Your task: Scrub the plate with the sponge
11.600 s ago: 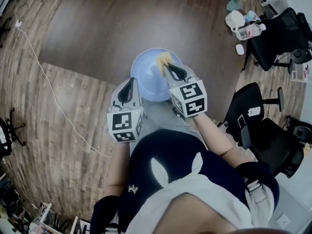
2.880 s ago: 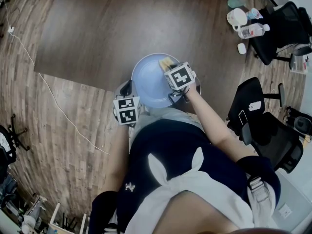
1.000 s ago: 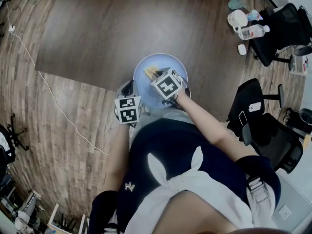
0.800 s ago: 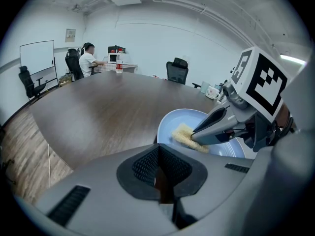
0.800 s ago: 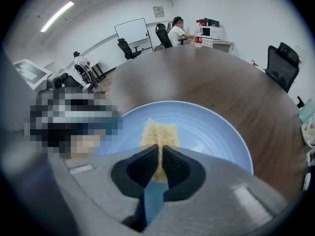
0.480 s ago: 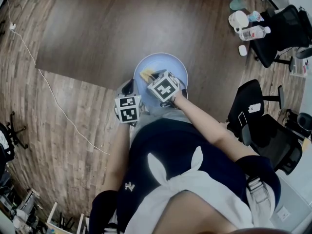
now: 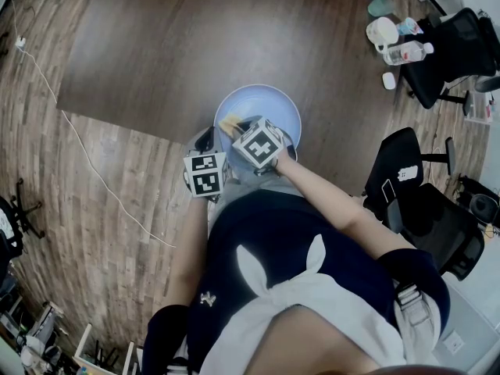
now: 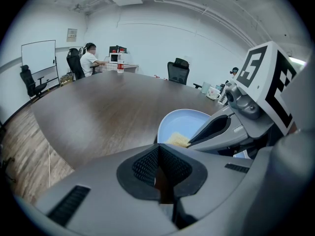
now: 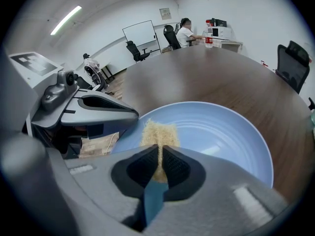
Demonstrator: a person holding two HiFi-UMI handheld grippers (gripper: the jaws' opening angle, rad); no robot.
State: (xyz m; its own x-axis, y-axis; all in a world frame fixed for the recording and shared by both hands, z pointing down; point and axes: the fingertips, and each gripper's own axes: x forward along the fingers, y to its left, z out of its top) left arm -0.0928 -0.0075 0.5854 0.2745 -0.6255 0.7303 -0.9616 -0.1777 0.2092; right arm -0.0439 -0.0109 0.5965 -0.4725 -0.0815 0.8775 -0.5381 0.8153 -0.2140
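A light blue plate (image 7: 273,106) lies on the dark wooden table close to its near edge. My right gripper (image 7: 237,129) is shut on a yellow sponge (image 7: 228,123), which it presses onto the left part of the plate. In the right gripper view the sponge (image 9: 158,133) sticks out past the closed pads onto the plate (image 9: 221,132). My left gripper (image 7: 206,137) is shut, with its tips at the plate's near left rim. I cannot tell whether it pinches that rim. The left gripper view shows the plate (image 8: 189,123), the sponge (image 8: 178,140) and the right gripper's finger (image 8: 212,129).
Cups and a water bottle (image 7: 394,39) stand at the table's far right. Black office chairs (image 7: 422,209) are on the right. A white cable (image 7: 78,139) runs over the wooden floor on the left. A person (image 8: 90,60) sits at the table's far end.
The right gripper has carried the sponge across the plate from its far right part to its left side. The left gripper and the plate have stayed in place.
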